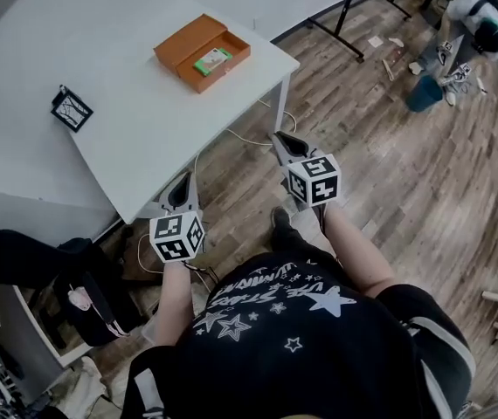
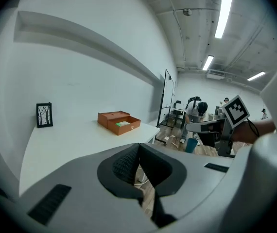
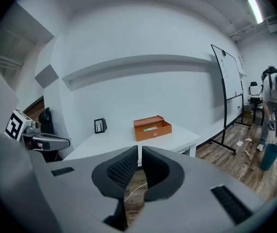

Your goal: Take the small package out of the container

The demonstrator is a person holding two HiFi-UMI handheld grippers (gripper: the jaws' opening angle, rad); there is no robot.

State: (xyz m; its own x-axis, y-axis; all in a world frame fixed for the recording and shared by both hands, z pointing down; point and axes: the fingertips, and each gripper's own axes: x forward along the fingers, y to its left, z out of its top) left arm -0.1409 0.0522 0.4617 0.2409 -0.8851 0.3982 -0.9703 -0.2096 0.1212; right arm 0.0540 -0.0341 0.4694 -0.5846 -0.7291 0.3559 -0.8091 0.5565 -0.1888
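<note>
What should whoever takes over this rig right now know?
Left gripper: shut, empty, held short of the table.
Right gripper: jaws all but together, empty, also short of the table.
Orange container: lid open, at the table's far end; the small green package lies inside.
Done: nothing yet.
Left: reach in, grip the package, lift it out.

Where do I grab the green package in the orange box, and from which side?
Pinch the green package across its two long edges, coming straight down from above. It lies flat in the open orange box, whose walls likely block any side approach.
</note>
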